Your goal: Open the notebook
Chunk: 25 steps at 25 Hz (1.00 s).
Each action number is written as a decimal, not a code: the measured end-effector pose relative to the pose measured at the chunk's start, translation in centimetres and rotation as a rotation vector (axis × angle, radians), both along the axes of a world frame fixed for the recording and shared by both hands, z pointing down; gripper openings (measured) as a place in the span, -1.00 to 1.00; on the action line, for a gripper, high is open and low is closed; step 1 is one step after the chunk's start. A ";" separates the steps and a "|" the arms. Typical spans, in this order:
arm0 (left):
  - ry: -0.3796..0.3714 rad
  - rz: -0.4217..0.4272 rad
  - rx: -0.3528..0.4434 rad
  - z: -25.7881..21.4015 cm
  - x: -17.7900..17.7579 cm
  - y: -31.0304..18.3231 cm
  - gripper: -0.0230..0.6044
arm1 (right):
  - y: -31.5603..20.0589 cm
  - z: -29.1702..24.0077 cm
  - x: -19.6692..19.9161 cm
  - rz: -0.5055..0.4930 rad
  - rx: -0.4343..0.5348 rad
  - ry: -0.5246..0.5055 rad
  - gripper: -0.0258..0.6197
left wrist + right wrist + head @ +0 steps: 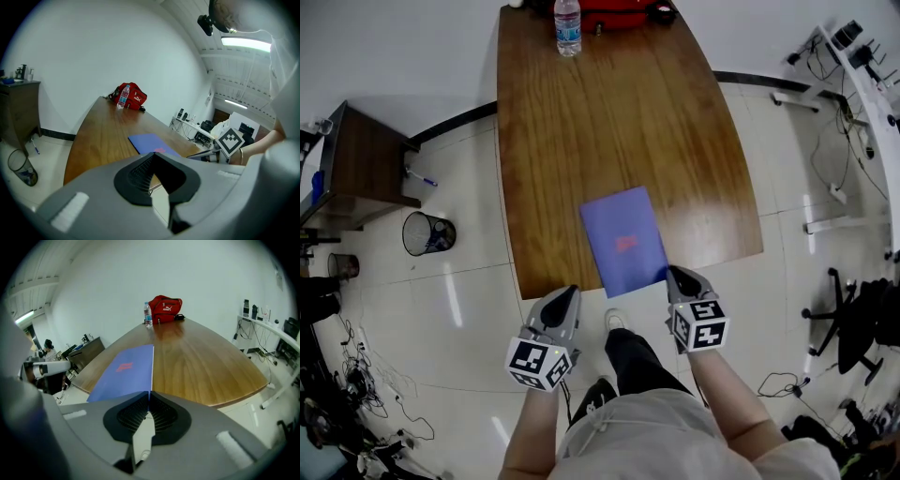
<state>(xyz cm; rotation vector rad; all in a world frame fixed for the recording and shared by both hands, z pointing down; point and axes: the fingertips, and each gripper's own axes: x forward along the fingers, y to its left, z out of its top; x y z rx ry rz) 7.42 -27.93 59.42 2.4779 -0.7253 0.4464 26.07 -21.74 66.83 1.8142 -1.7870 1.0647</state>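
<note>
A closed blue notebook [623, 242] with a red mark on its cover lies on the wooden table [581, 122], its near end slightly over the front edge. My right gripper [675, 274] sits at the notebook's near right corner. In the right gripper view the notebook [126, 369] runs its right edge straight into the shut right gripper [150, 392]. My left gripper [565, 292] hangs just off the table's front edge, left of the notebook and apart from it. The left gripper view shows the left gripper [152, 153] shut on nothing, with the notebook [150, 142] beyond it.
A water bottle [567, 26] and a red bag [619, 11] stand at the table's far end. A mesh bin [428, 233] and a dark cabinet [361, 169] are on the left floor. An office chair [853, 323] and cables lie to the right.
</note>
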 end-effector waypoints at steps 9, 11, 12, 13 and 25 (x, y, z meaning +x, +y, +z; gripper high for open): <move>0.030 0.004 0.064 -3.2 -0.1 0.9 -0.91 | -0.4 -3.6 -0.6 0.015 0.061 -0.039 -0.90; 0.049 -0.008 0.083 -4.4 -0.1 1.1 -0.91 | -0.7 -5.4 -0.9 -0.003 0.092 -0.028 -0.90; 0.055 -0.013 0.092 -5.0 -0.2 1.3 -0.91 | -0.9 -6.3 -1.2 -0.014 0.107 -0.023 -0.90; 0.058 -0.016 0.102 -5.6 -0.4 1.5 -0.91 | -1.0 -7.2 -1.7 -0.027 0.123 -0.017 -0.90; 0.061 -0.239 0.194 -9.7 -10.2 0.7 -0.91 | -4.0 -15.1 -12.8 -0.288 0.267 -0.020 -0.90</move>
